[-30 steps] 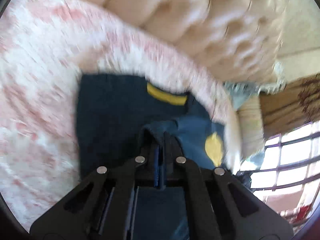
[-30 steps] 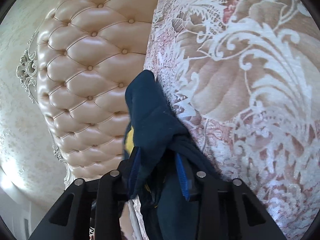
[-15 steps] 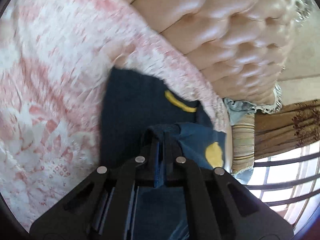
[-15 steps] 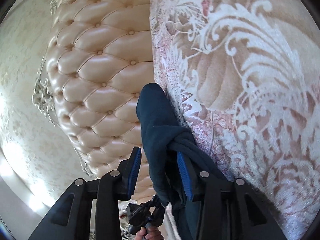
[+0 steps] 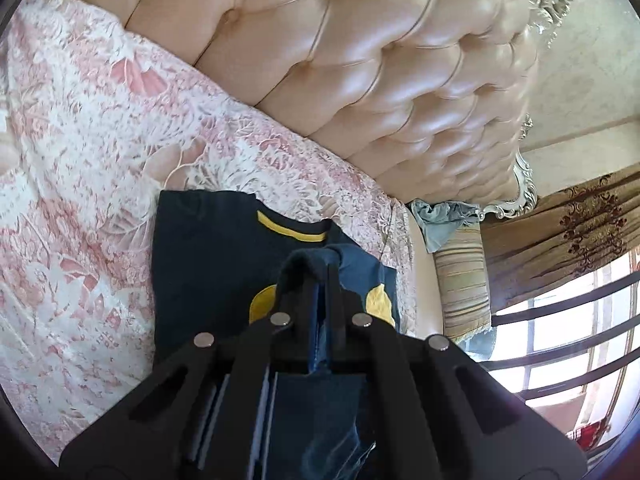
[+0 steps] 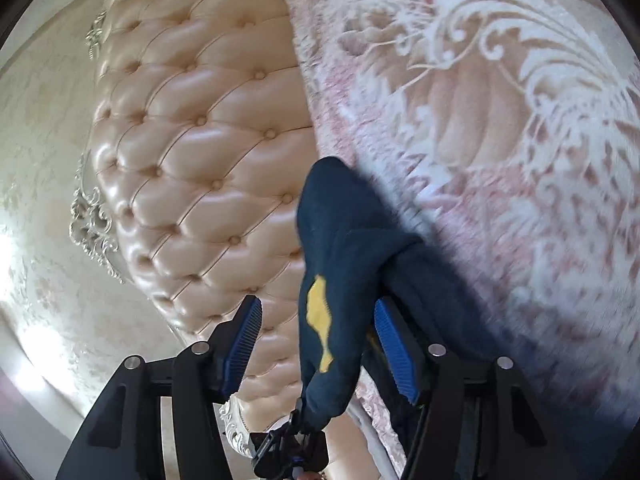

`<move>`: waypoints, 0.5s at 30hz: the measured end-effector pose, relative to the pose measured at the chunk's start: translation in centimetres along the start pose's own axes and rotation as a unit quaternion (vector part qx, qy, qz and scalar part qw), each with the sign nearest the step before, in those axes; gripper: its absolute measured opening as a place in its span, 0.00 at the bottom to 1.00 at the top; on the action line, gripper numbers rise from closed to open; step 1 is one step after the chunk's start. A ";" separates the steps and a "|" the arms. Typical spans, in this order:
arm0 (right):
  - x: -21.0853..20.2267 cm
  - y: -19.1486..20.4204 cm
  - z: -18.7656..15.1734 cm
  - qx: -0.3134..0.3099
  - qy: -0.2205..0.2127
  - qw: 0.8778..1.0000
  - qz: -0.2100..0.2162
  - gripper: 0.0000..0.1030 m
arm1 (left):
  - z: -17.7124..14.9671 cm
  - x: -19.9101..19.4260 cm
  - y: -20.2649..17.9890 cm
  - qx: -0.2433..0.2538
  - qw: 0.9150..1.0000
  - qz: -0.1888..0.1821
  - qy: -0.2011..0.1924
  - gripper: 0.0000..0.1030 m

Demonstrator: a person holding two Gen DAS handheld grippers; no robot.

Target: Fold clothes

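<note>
A dark navy garment [image 5: 208, 256] with a yellow collar band and yellow patches lies on the pink-and-white patterned bedspread [image 5: 80, 152]. My left gripper [image 5: 322, 276] is shut on a bunched fold of it, lifted a little off the bed. In the right wrist view the same navy garment [image 6: 344, 264] hangs between the blue pads [image 6: 394, 344] of my right gripper [image 6: 316, 316]. Its jaws are opening, the left pad stands clear of the cloth and the fabric brushes the right pad. The left gripper [image 6: 288, 452] shows at the bottom, pinching the cloth's lower end.
A tufted beige headboard [image 5: 360, 80] with a carved silver frame rises behind the bed. Beyond the bed's right edge are a striped cushion [image 5: 460, 280], a grey cloth [image 5: 440, 216], brown curtains and a barred window [image 5: 568, 340].
The right gripper's jaws spread apart and let go of the navy cloth. The left gripper rose with its fold, so more headboard and more of the flat garment show.
</note>
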State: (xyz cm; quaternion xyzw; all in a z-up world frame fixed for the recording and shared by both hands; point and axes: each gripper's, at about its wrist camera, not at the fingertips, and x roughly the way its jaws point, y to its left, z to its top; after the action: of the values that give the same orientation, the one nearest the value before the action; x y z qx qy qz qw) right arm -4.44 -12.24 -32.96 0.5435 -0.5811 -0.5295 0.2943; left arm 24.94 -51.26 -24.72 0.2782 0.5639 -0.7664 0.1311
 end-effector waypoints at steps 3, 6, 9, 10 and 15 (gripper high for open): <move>0.8 0.0 0.6 -0.005 -0.007 1.000 -0.020 0.59 | 0.1 -0.3 -0.1 -0.002 1.000 -0.002 -0.002 0.03; 1.5 -0.4 0.7 -0.007 -0.004 0.999 -0.035 0.59 | 0.0 -0.4 -0.3 0.002 1.000 -0.003 0.000 0.03; 1.9 -0.1 0.9 -0.019 -0.016 0.999 -0.022 0.59 | -0.2 -1.0 -0.5 0.004 1.000 0.000 -0.007 0.03; 2.0 0.0 1.0 -0.023 -0.022 0.999 -0.027 0.59 | -0.2 -1.4 -0.3 0.001 1.000 0.000 -0.013 0.03; 1.2 -0.2 2.0 -0.068 -0.061 0.992 -0.086 0.54 | 0.7 -3.5 1.3 -0.026 0.998 -0.001 -0.050 0.02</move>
State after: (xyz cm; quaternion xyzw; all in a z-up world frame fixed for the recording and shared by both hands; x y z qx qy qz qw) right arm -6.44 -12.70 -33.99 0.5368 -0.5119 -0.6231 0.2484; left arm 28.29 -52.76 -23.62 0.2352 0.5767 -0.7646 0.1657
